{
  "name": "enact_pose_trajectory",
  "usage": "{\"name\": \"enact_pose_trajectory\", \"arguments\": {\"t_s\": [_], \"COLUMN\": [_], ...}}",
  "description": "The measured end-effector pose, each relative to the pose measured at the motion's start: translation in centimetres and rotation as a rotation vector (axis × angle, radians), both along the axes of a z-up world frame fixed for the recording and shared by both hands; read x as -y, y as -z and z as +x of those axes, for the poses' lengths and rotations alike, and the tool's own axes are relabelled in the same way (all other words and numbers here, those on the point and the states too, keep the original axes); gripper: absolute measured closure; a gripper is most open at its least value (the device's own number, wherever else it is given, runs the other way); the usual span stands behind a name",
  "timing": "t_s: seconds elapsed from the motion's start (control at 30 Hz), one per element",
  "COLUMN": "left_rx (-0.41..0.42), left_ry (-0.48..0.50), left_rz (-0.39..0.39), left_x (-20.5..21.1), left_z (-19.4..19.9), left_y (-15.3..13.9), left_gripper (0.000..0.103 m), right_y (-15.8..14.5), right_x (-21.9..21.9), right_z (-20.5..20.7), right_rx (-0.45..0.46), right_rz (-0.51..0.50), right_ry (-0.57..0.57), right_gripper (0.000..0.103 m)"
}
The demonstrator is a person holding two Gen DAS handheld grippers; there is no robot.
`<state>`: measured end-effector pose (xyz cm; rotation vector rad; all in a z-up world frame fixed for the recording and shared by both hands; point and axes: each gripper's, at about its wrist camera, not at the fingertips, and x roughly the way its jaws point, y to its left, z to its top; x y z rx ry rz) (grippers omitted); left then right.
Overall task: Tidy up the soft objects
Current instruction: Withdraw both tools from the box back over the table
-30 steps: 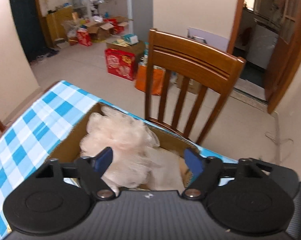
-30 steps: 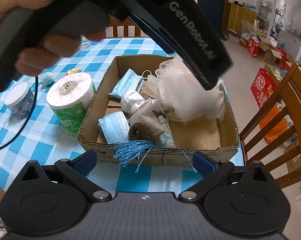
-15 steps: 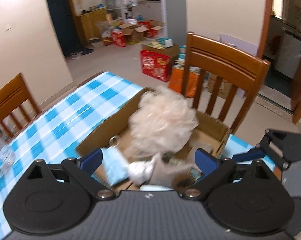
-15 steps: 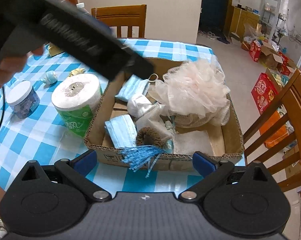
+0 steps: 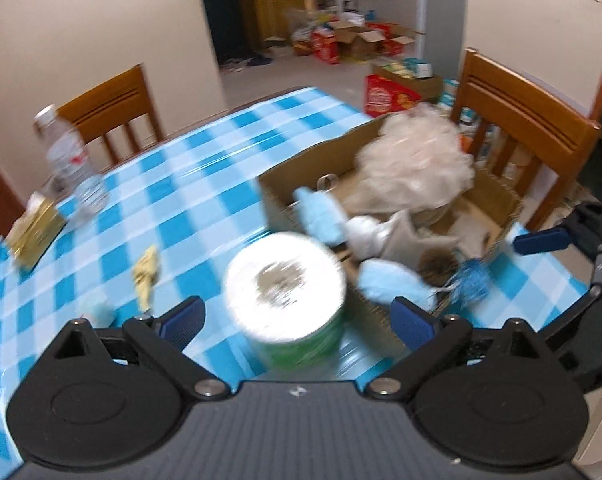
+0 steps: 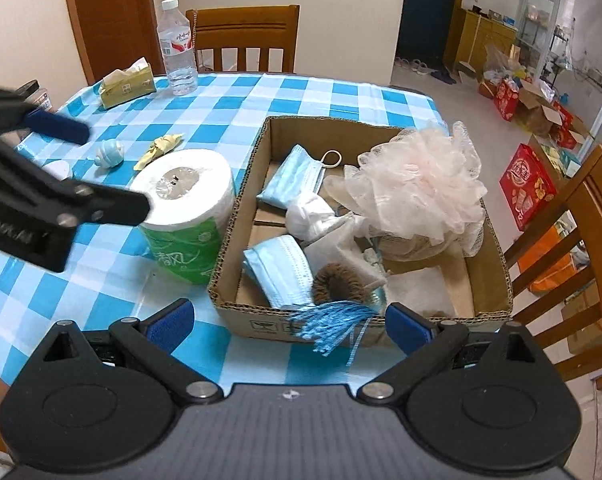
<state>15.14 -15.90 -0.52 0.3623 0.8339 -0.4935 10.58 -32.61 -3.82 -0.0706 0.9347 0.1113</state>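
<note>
Left gripper (image 5: 297, 318) wide apart, empty, above paper roll (image 6: 187, 204) beside box (image 6: 237, 204). Right gripper (image 6: 289, 326) wide apart, empty, before box. Pink puff (image 6: 421, 180) in box.

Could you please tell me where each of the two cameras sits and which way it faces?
Left wrist: on the left claw, looking steeply down past its open blue pads at the white toilet-paper roll with green wrapper; the right claw shows at the right edge.
Right wrist: on the right claw, facing down at the brown cardboard box; the left claw enters from the left.
Shared: roll, box, pink mesh bath pouf.
</note>
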Motion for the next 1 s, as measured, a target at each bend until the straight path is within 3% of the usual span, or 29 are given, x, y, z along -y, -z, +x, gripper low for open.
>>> {"name": "enact_pose_trajectory", "arguments": {"t_s": [0.23,0.6,0.77,1.0], "left_rx": [0.002,0.038,0.061,0.064], "left_ry": [-0.078,-0.013,-0.02,-0.113], "left_rz": [0.007,0.029,0.044,0.052], "left_x": [-5.3,-13.9,-17.3,-21.0], "left_z": [-0.2,0.4,1.7,4.1], "left_y": [-0.4,-1.6,-1.8,-1.3], "left_gripper": [0.005,0.005,0.005,0.005], "right_y": [-1.7,-5.2,-5.7,-4.8], "right_x": [-3.3,-11.1,-15.0,-19.7], "right_z": [1.0,4.6,7.4,13.6], "right_rx": [0.012,0.044,0.049,0.068], "right_rz": [-0.008,0.068,0.05,-0.021], "right_ry": [0.013,0.059,0.06,0.017], "right_gripper": [0.0,0.0,0.0,0.0]}}
